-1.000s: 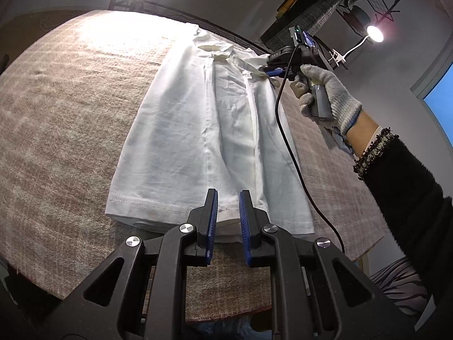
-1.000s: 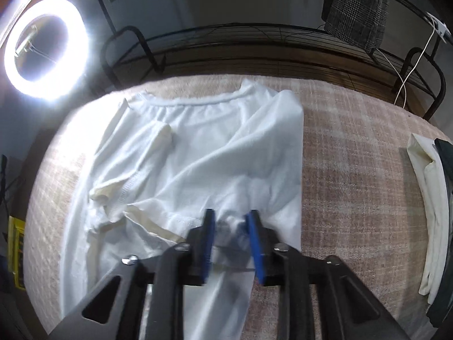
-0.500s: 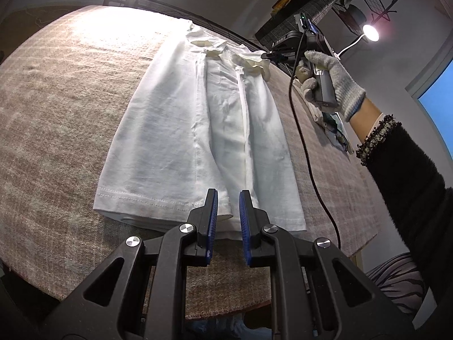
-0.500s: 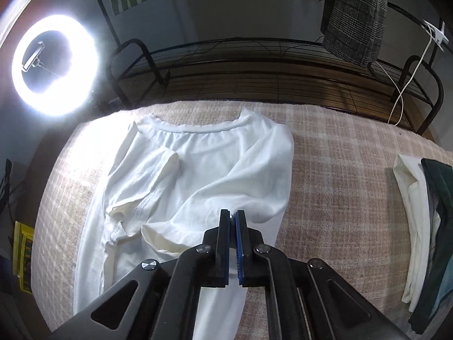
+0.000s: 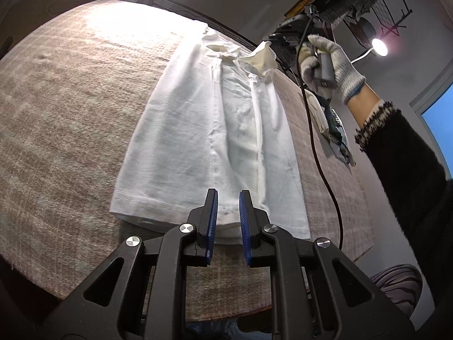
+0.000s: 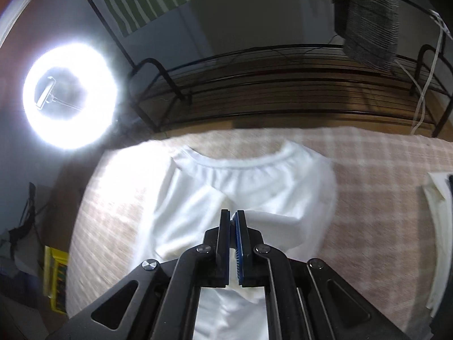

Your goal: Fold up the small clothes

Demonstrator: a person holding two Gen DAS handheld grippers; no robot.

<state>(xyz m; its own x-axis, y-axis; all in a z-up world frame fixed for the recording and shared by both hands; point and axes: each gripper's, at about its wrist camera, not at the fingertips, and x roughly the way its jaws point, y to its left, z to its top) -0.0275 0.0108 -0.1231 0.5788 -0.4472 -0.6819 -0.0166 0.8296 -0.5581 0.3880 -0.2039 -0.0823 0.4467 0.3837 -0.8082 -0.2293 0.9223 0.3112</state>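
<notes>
Lying lengthwise on the plaid-covered table [image 5: 65, 107], the white T-shirt [image 5: 203, 141] has its sides folded in over the middle, its hem toward the left wrist camera and its collar at the far end under the glare of the ring light [image 6: 69, 93], which washes out the cloth there. The left gripper [image 5: 228, 198] hovers just over the hem with its blue-padded jaws parted and nothing between them; whether the tips touch the fabric cannot be told. At the collar end, the right gripper [image 6: 233, 217] is pinched tight on a fold of the shirt, a sliver of white cloth showing between its pads, and in the left wrist view a cream-tinted flap of sleeve [image 5: 262, 58] stands lifted off the table beside the gloved right hand [image 5: 329, 62]. The gripper itself is mostly hidden there behind the hand and a black cable [image 5: 314, 141] that trails down across the table. The right wrist view is motion-blurred, so the shirt's seams and the weave of the table are hard to make out. A small pile of other garments [image 5: 334, 126] lies at the table's right edge, cut off at the frame in the right wrist view. Behind the table, a dark metal rack [image 6: 283, 85] and a hanging grey checked cloth [image 6: 368, 17] are only partly seen.
</notes>
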